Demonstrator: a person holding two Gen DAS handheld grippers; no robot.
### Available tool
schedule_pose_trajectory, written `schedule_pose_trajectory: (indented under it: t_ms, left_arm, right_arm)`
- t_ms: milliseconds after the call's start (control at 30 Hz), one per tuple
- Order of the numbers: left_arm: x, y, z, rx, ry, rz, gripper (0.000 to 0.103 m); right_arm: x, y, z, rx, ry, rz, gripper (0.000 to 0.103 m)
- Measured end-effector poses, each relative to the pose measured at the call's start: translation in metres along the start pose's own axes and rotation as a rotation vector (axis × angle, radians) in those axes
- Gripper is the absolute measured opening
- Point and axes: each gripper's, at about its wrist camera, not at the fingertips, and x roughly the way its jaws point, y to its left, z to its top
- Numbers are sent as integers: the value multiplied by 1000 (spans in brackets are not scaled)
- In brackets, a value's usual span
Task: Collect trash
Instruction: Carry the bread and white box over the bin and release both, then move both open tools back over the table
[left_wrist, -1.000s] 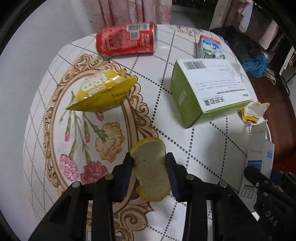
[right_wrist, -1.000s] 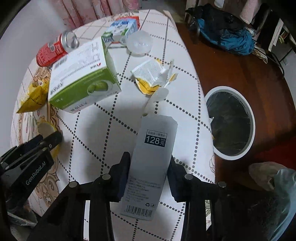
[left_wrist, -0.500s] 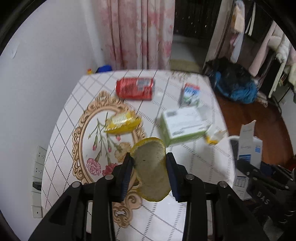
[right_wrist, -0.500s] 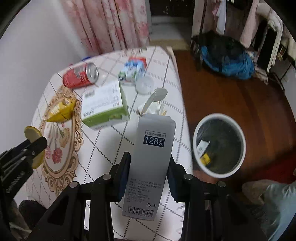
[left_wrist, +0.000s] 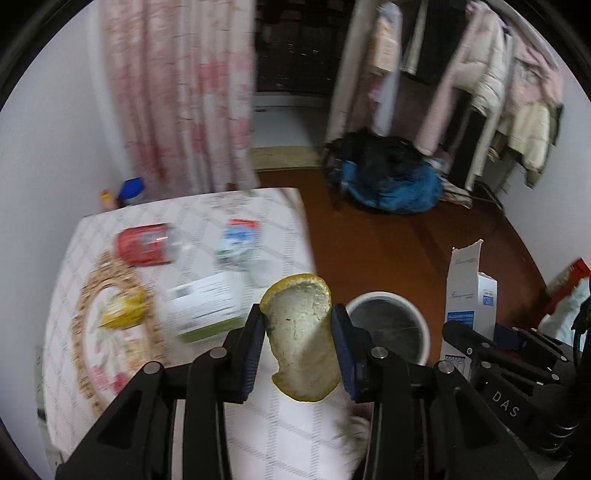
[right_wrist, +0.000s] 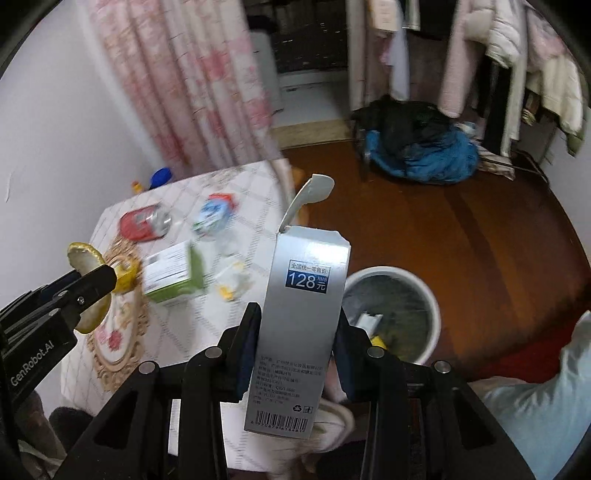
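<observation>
In the left wrist view, the table under a white cloth with a dotted diamond grid and a gold floral oval (left_wrist: 66, 280) fills the lower left of the frame; its right edge runs down the middle, from the pink flowered curtain (left_wrist: 177, 92) toward the claw. On it, left to right, all blurred: a yellow crumpled snack bag (left_wrist: 123, 314), a red drink can lying on its side (left_wrist: 146, 243), a green and white cardboard box (left_wrist: 205, 308) and a small blue and white milk carton (left_wrist: 238, 240). At lower centre the left gripper (left_wrist: 298, 341) is clamped on a curved piece of yellow citrus peel with a pale pith face (left_wrist: 301, 339), held clear above the table edge. Just right of the peel, on the bare red-brown wooden floor (left_wrist: 388, 240), stands the round white waste bin with a dark liner (left_wrist: 424, 332). The floor between table edge and bin is open; farther back lies a blue and black heap of bags (left_wrist: 388, 184).

In the right wrist view, the peel shows at the left edge. At centre the right gripper (right_wrist: 297, 345) is clamped on a tall silver-grey carton with a blue price label and an open top flap (right_wrist: 303, 314), upright, between table edge and bin. A person's pale blue sleeve (right_wrist: 546, 406) sits lower right.
</observation>
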Motion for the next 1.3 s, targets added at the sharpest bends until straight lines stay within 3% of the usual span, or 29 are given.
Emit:
schedule_pose_trajectory:
  t_ms: [233, 433, 667, 833, 867, 933, 1000, 1100, 1133, 1300]
  left_arm:
    - [72, -71, 10, 77, 125, -104, 33]
    - [161, -112, 4, 99, 347, -187, 33]
    - [227, -133, -2, 120, 514, -203, 33]
    - [243, -128, -4, 122, 564, -172, 35]
    - [244, -127, -6, 124, 569, -161, 37]
    - [246, -125, -8, 124, 577, -156, 62]
    - [245, -122, -9, 121, 573, -141, 78]
    - [244, -120, -11, 123, 571, -113, 95]
    - [243, -120, -12, 129, 568, -97, 99]
    - [239, -115, -14, 148, 542, -54, 99]
  right_arm:
    - [34, -84, 5, 86, 61, -58, 39]
    - [105, -159, -4, 176, 212, -51, 38]
    - [177, -211, -19, 220, 364, -18, 38]
    - [217, -224, -19, 206, 444, 10, 39]
    - [223, -222, -18, 200, 455, 16, 39]
    - [238, -221, -18, 177, 498, 19, 40]
    - [252, -220, -19, 161, 543, 14, 42]
    - [266, -216, -20, 149, 580, 1, 79]
    - [267, -217, -20, 150, 585, -3, 86]
    - [268, -213, -28, 167, 616, -36, 101]
